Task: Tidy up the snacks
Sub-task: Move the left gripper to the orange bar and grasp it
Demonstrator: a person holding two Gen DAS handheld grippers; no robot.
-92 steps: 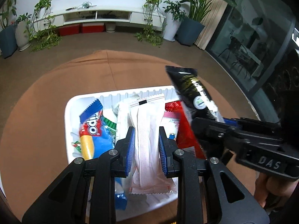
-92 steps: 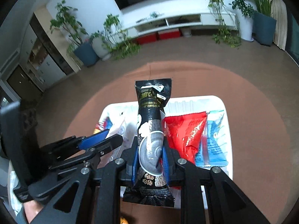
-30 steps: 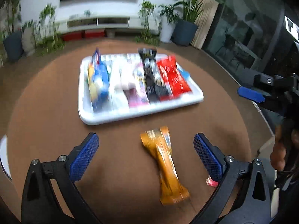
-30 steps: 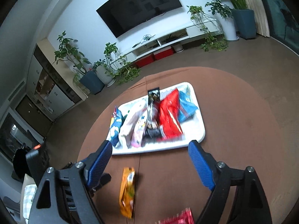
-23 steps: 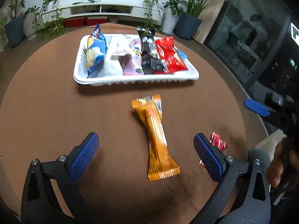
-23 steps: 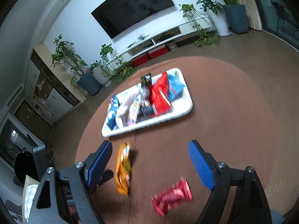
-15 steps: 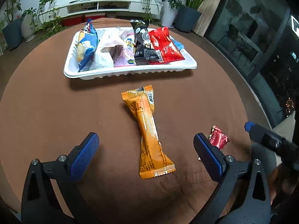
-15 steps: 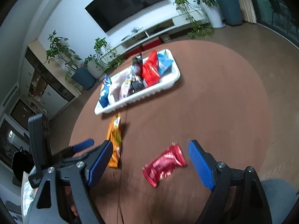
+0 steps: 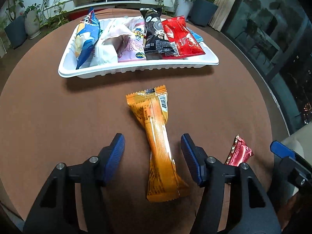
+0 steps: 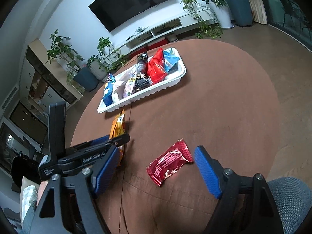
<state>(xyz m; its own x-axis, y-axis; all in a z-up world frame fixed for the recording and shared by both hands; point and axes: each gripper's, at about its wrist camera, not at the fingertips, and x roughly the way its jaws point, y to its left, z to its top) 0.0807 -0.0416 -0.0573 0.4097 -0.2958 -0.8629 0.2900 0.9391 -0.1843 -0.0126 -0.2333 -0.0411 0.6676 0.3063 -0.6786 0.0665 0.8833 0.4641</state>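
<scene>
Lower now, left gripper (image 9: 152, 158) tilts steeply down, jaws closing around the orange packet (image 9: 158, 142), pads not touching; right gripper (image 10: 158, 172) gapes over the red packet (image 10: 170, 161).

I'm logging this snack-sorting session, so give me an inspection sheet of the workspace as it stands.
Surface: round brown table, bare apart from the snacks and tray.
Job's things: white tray filled with packets; orange packet and small red packet lie loose on the table.
Clutter: nothing seen.
Grippers: left gripper closing, jaws either side of the orange packet, pads not touching it; right gripper open and closing, red packet between its jaws, untouched.
Cables: wires on the white TV shelf only.
Surroundings: wall TV, potted plants, glass doors.
</scene>
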